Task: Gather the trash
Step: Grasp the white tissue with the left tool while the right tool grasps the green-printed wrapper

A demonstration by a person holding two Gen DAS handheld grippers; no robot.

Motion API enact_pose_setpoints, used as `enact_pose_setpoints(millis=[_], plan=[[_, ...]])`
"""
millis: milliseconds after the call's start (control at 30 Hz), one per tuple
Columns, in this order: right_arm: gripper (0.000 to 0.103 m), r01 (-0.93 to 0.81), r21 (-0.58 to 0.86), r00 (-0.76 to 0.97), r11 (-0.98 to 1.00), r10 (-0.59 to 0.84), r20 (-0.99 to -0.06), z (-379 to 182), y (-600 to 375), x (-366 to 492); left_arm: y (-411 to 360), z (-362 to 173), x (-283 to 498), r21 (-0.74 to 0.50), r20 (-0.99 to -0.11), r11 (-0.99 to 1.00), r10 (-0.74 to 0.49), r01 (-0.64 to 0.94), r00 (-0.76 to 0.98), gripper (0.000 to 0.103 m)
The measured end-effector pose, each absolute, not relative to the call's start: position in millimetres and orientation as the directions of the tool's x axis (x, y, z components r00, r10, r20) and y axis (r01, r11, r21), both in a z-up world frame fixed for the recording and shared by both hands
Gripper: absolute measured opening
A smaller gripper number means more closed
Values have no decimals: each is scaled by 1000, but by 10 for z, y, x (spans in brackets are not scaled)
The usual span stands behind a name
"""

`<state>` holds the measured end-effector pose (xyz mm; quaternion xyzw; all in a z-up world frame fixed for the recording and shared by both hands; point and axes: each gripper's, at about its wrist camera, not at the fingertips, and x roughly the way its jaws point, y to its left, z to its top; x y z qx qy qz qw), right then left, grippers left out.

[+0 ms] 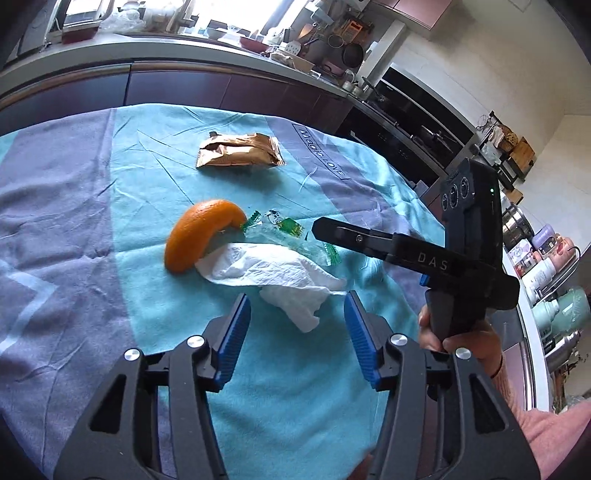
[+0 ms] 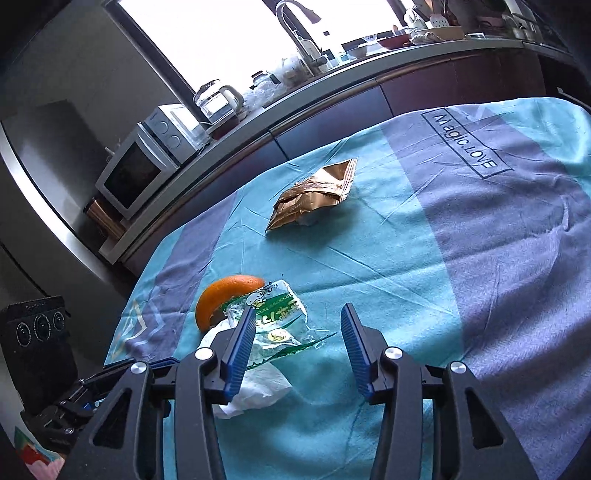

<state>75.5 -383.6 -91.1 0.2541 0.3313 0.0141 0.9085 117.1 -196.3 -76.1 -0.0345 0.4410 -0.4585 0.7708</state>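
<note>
On the teal and purple cloth (image 1: 92, 221) lie a curved orange peel (image 1: 195, 232), a crumpled white tissue (image 1: 266, 273), a clear wrapper with green print (image 1: 284, 229) and, farther back, a gold snack bag (image 1: 240, 151). My left gripper (image 1: 297, 299) stands open just short of the tissue, whose tail reaches between the blue pads without touching them. From the right, my right gripper (image 1: 317, 229) comes in beside the wrapper. In the right wrist view that right gripper (image 2: 297, 314) is open; its left finger (image 2: 243, 332) overlaps the wrapper (image 2: 277, 321), with the peel (image 2: 221, 295), tissue (image 2: 255, 391) and gold bag (image 2: 314, 192) nearby.
A person's hand (image 1: 461, 332) holds the right gripper's handle. Dark cabinets (image 1: 221, 88) and a cluttered counter (image 1: 258, 51) run behind the table, with a microwave (image 2: 136, 173), a kettle (image 2: 218, 99) and a tap (image 2: 295, 29). The left gripper's body (image 2: 33, 332) sits at the table's left edge.
</note>
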Motion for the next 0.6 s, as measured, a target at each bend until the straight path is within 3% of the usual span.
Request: enact_pose_setpoints(millis=[367, 433, 500, 600], plan=[[50, 99, 518, 745, 850, 282, -605, -979, -3825, 858, -2142, -877, 1414, -509, -658, 581, -739, 635, 149, 53], [49, 89, 516, 740, 852, 290, -607, -981, -3806, 860, -2160, -909, 1429, -525, -658, 576, -742, 627, 130, 42], [40, 86, 519, 735, 851, 298, -609, -993, -3791, 862, -2204, -956, 1437, -532, -666, 573, -738, 623, 109, 28], [32, 79, 524, 734, 848, 306, -606, -999, -3783, 847, -2226, -1005, 1422, -523, -677, 581, -728, 623, 111, 22]])
